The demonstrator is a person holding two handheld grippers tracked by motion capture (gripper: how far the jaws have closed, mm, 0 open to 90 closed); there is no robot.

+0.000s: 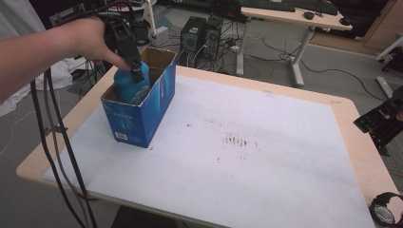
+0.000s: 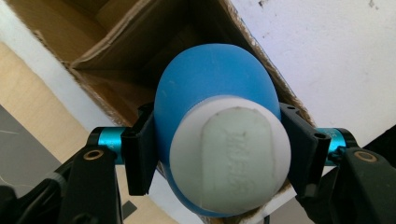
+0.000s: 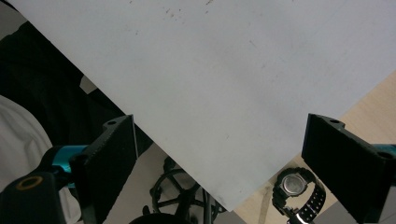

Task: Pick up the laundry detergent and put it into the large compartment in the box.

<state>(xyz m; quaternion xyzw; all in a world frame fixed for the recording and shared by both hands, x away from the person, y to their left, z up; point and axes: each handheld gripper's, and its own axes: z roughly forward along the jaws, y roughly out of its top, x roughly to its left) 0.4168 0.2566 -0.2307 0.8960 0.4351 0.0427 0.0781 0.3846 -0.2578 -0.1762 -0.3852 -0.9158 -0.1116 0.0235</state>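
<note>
High view: the left claw [image 1: 137,71] is clenched on a blue bottle [image 1: 126,85], which stands roughly upright with its lower part already inside the open blue carton [image 1: 142,118] at the far left of the desk [image 1: 57,152]. The bottle's long axis runs near vertical, in line with the carton's opening, so the coming move looks to be straight down. The right claw [image 1: 380,121] hangs at the desk's right edge, well apart; the left hand is clearly the nearer. A black watch [image 1: 386,211] lies at the near right corner.

Left gripper view: the pads [image 2: 140,154] press both flanks of the bottle [image 2: 205,88], whose white end [image 2: 231,161] faces the camera. The carton's cardboard interior [image 2: 116,60] lies directly beyond. The carton floor is hidden by the bottle.

Right gripper view: the right claw [image 3: 219,163] stands released, nothing between the jaws, above the desk's corner [image 3: 224,93] and the watch [image 3: 299,191].
</note>
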